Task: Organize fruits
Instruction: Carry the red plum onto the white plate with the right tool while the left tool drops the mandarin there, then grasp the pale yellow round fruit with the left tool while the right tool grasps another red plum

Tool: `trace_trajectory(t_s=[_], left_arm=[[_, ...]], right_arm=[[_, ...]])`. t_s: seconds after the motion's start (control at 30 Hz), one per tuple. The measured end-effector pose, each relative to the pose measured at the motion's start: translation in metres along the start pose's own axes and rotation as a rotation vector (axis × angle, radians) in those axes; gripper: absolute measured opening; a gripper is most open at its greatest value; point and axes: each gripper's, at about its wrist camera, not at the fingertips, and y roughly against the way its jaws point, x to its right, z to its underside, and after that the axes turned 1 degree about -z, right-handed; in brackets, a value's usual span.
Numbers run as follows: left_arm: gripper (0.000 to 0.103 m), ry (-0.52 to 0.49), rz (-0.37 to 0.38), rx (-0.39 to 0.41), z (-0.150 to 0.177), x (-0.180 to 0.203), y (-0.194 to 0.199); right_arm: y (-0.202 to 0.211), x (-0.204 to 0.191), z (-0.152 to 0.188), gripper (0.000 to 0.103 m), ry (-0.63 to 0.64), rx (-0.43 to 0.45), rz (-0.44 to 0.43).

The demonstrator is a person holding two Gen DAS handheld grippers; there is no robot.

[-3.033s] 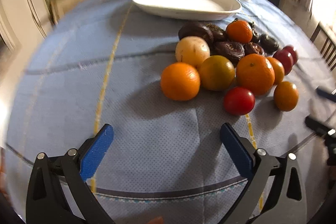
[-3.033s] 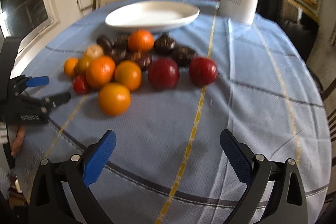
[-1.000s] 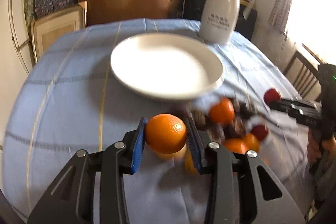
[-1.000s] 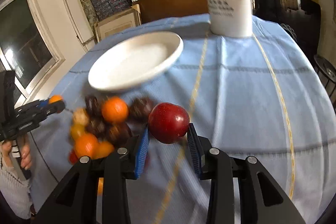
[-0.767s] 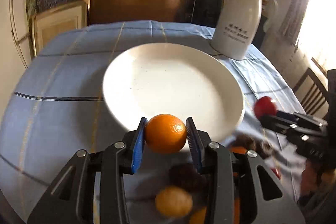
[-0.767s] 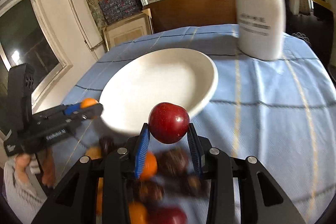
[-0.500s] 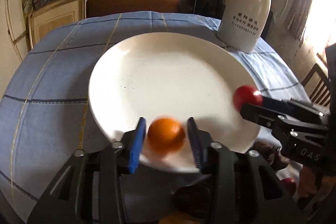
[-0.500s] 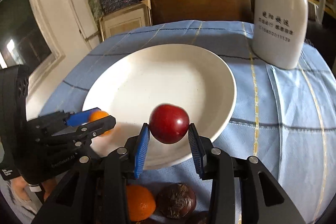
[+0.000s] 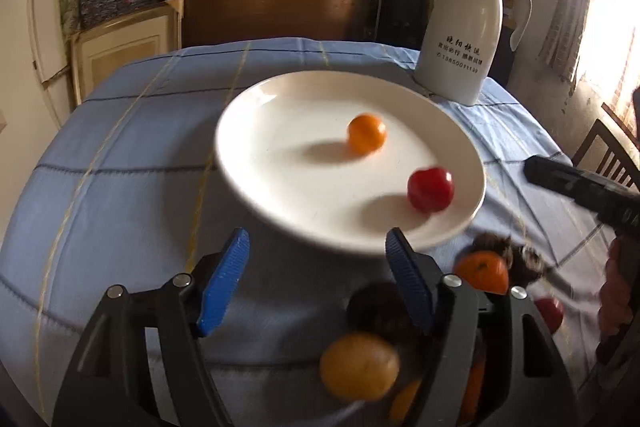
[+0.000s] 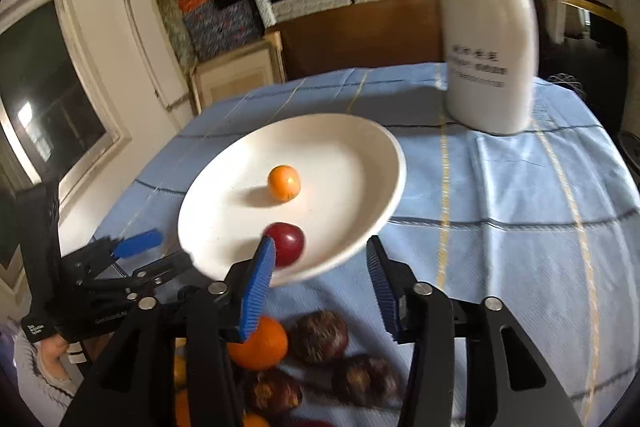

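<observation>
So we've got two fruits on the white plate (image 9: 240, 163) now; the small orange (image 9: 367, 133) sits near the plate's middle and the red apple (image 9: 430, 189) lies close to the plate's near rim, both loose, nothing touching them; our left gripper (image 9: 318, 283) has just been opening and its blue pads stand apart with nothing between them, hanging just short of the plate's near edge; same story for our right gripper (image 10: 320, 275), jaws just been opening, empty, though from its own view the left pad overlaps the apple and we can't tell if it's still brushing it.

What worries us: both fruits are round and freshly let go on a shallow plate, so they could keep rolling; the apple is the risky one, it's right by the rim and a nudge from that pad on the way out could tip it over onto the blue tablecloth (image 9: 120, 195); the remaining pile (image 10: 312, 347) of oranges and dark fruits sits just on the near side of the plate, under both grippers, so pulling back low could knock those about; the white jug (image 10: 486, 39) stands beyond the plate, well clear.
</observation>
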Motion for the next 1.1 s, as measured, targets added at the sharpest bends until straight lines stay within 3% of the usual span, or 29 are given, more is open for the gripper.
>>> trace_trajectory(t_s=[0.2, 0.3, 0.5, 0.6, 0.63, 0.73, 0.9, 1.0, 1.1], left_arm=[[0.069, 0.067, 0.026, -0.021, 0.038, -0.017, 0.026], [0.074, 0.036, 0.041, -0.026, 0.051, -0.009, 0.034], [0.08, -0.05, 0.009, -0.035, 0.057, 0.012, 0.029], [0.086, -0.012, -0.011, -0.052, 0.056, 0.002, 0.023], [0.094, 0.006, -0.011, -0.062, 0.055, -0.003, 0.02], [0.096, 0.066, 0.03, -0.092, 0.053, -0.017, 0.014], [0.096, 0.079, -0.148, -0.026, 0.054, -0.031, 0.031], [0.095, 0.049, -0.094, -0.032, 0.056, -0.023, 0.031], [0.091, -0.051, -0.108, -0.063, 0.057, -0.004, 0.022]], right_arm=[[0.031, 0.017, 0.038, 0.061, -0.027, 0.014, 0.046], [0.042, 0.021, 0.059, 0.068, -0.035, 0.006, 0.058], [0.044, 0.011, 0.076, 0.069, 0.005, -0.012, 0.098], [0.042, 0.012, 0.076, 0.07, 0.005, -0.016, 0.108], [0.042, 0.013, 0.076, 0.07, -0.003, -0.02, 0.107], [0.042, 0.017, 0.076, 0.07, -0.021, -0.023, 0.107], [0.043, 0.021, 0.075, 0.07, -0.035, -0.02, 0.105], [0.042, 0.022, 0.075, 0.07, -0.039, -0.03, 0.103], [0.041, 0.022, 0.076, 0.07, -0.036, -0.034, 0.106]])
